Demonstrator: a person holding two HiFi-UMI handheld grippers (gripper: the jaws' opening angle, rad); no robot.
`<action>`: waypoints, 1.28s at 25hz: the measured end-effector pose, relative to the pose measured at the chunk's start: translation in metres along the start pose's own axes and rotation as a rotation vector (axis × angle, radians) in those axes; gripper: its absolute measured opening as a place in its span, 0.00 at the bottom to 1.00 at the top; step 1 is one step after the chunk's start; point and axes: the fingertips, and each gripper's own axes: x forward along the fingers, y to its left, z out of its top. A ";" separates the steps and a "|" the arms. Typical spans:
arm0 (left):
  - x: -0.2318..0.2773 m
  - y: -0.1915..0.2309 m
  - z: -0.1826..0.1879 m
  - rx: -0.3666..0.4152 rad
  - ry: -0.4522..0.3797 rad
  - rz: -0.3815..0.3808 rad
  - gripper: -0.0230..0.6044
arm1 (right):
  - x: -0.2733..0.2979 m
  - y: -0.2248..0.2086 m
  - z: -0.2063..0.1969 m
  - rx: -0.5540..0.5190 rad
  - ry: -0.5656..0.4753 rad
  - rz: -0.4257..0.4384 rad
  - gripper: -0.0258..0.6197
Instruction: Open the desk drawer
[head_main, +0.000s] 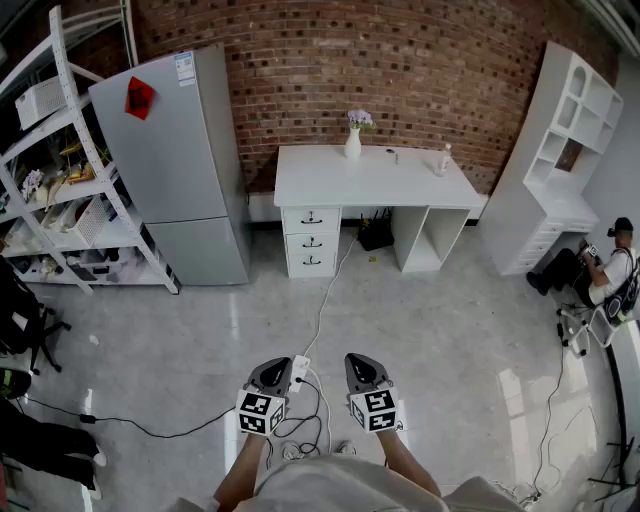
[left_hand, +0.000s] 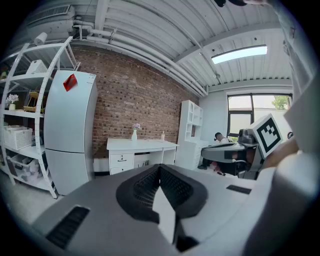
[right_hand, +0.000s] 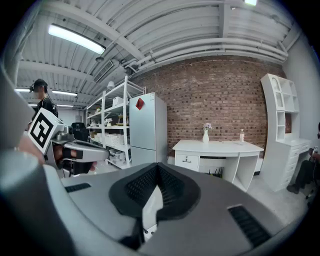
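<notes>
The white desk (head_main: 370, 180) stands against the brick wall, far ahead of me across the floor. Its left pedestal has three drawers (head_main: 311, 240), all closed, each with a dark handle. The desk (left_hand: 140, 145) shows small in the left gripper view, and in the right gripper view the desk (right_hand: 220, 147) shows its top drawer (right_hand: 188, 160). My left gripper (head_main: 272, 368) and right gripper (head_main: 360, 362) are held side by side close to my body, pointing toward the desk. Both are shut with nothing between the jaws, as the left gripper (left_hand: 160, 167) and right gripper (right_hand: 158, 166) show in their own views.
A grey fridge (head_main: 180, 160) and a white shelf rack (head_main: 60, 190) stand left of the desk, a white bookcase (head_main: 560, 150) to its right. A vase (head_main: 353, 140) and bottle (head_main: 444, 158) sit on the desktop. A power strip (head_main: 300, 372) and cables lie on the floor near me. A person (head_main: 605, 265) sits at far right.
</notes>
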 end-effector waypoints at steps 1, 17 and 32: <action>0.001 0.001 0.000 0.002 0.000 -0.001 0.05 | 0.002 0.001 0.000 -0.003 -0.002 0.000 0.07; 0.004 0.022 0.002 0.017 -0.006 -0.030 0.05 | 0.019 0.016 0.003 0.003 0.001 -0.004 0.07; -0.010 0.081 -0.009 0.003 0.007 -0.082 0.05 | 0.059 0.060 -0.002 -0.016 0.041 -0.064 0.07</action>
